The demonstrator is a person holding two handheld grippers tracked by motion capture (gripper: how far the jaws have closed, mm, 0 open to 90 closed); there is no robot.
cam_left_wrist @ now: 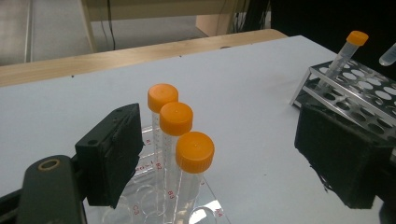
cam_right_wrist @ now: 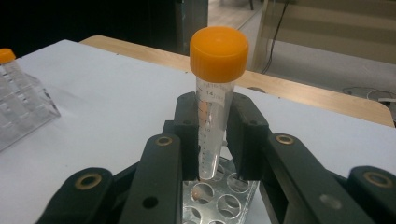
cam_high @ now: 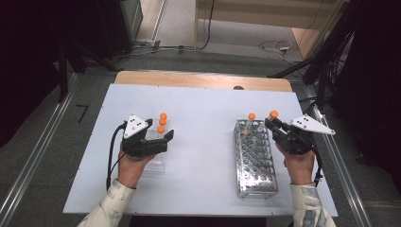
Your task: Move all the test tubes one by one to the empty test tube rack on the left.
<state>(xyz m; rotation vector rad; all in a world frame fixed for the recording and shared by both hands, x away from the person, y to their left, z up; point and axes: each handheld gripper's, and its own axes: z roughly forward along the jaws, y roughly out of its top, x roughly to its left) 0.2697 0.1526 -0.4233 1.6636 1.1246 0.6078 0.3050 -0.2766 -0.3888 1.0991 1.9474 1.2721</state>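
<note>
R gripper (cam_right_wrist: 212, 154) clamps an orange-capped tube (cam_right_wrist: 215, 93), upright, tip just above the metal rack (cam_high: 256, 158) at its far right corner. L gripper (cam_left_wrist: 224, 158) jaws wide apart w/ three capped tubes (cam_left_wrist: 176, 140) between them in the clear rack (cam_left_wrist: 154, 205), not gripped.

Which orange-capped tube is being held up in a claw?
The tube pinched in the right claw, above the metal rack. One other tube stands in that rack, and three tubes stand in the clear rack by the open left claw.
</note>
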